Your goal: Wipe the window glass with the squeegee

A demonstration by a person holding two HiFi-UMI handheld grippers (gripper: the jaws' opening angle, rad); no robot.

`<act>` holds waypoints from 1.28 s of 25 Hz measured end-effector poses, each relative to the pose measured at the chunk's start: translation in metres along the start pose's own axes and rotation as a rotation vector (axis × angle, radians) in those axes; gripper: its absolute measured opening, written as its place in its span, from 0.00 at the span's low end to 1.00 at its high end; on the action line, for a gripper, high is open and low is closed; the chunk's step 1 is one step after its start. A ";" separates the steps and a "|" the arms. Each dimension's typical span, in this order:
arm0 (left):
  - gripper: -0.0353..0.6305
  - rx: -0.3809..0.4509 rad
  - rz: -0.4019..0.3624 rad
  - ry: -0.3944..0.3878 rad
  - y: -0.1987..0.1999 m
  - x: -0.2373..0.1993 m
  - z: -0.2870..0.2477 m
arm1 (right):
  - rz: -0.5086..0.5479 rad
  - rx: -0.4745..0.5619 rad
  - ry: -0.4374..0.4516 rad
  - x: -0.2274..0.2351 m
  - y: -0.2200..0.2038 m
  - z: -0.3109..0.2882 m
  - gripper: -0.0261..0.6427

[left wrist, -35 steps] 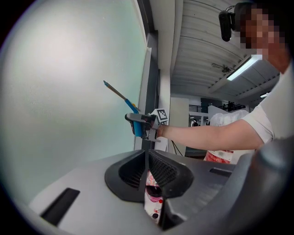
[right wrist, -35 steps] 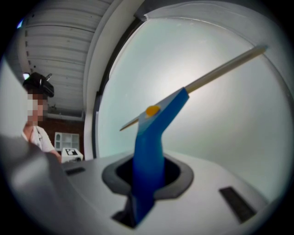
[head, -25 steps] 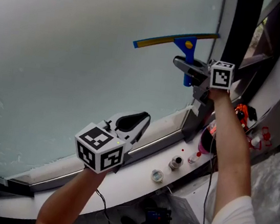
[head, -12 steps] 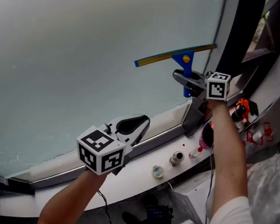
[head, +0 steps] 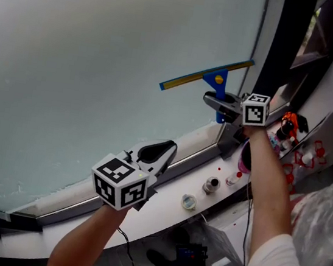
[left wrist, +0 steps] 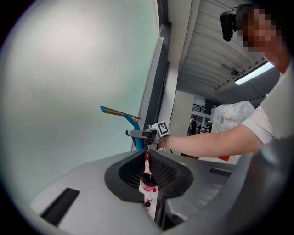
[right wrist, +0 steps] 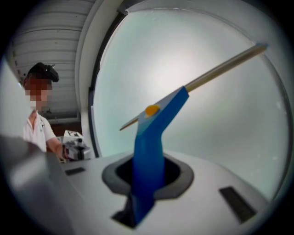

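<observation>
the right gripper (head: 220,103) is clenched on the blue handle of the squeegee (head: 215,76), whose handle stands up between its jaws in the right gripper view (right wrist: 148,151). the blade lies against the window glass (head: 103,59) in the pane's lower right part, near the dark window frame (head: 273,40), and is tilted, its left end lower than its right. the left gripper (head: 156,151) hovers near the bottom left of the pane over the window sill (head: 162,205), its jaws drawn together on nothing; only a thin slit shows between them (left wrist: 149,167). the step in hand looks like a wiping stroke down the right edge of the glass. to do it well, the rubber edge should press evenly along its whole length, the handle should not twist in the jaws, and the stroke should run steadily to the bottom edge without skipping. small bottles (head: 210,186) on the sill, just below, want clearance at the end of the pull.
</observation>
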State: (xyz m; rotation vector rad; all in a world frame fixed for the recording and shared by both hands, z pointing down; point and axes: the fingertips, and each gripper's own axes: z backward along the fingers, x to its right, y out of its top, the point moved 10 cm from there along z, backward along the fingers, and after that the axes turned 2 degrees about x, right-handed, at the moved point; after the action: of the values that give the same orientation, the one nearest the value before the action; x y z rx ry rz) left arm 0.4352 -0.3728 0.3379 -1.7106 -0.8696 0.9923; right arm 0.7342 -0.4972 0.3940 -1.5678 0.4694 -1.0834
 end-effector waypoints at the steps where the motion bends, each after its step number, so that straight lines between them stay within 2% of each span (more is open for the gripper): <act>1: 0.12 0.003 0.002 -0.001 -0.013 -0.002 -0.001 | 0.007 -0.009 -0.001 0.002 -0.012 0.001 0.16; 4: 0.12 0.005 0.013 -0.004 -0.040 -0.007 -0.002 | 0.012 -0.033 -0.003 0.007 -0.040 0.003 0.16; 15: 0.12 -0.032 0.060 -0.002 -0.062 -0.017 -0.014 | -0.050 -0.072 0.009 0.030 -0.087 0.009 0.16; 32: 0.12 -0.093 0.126 -0.008 -0.108 -0.035 -0.037 | -0.103 -0.188 0.008 0.059 -0.158 0.017 0.16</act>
State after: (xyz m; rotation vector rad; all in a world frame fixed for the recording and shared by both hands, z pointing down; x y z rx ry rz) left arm 0.4416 -0.3844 0.4570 -1.8604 -0.8323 1.0573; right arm 0.7389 -0.4861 0.5631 -1.7689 0.5130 -1.1508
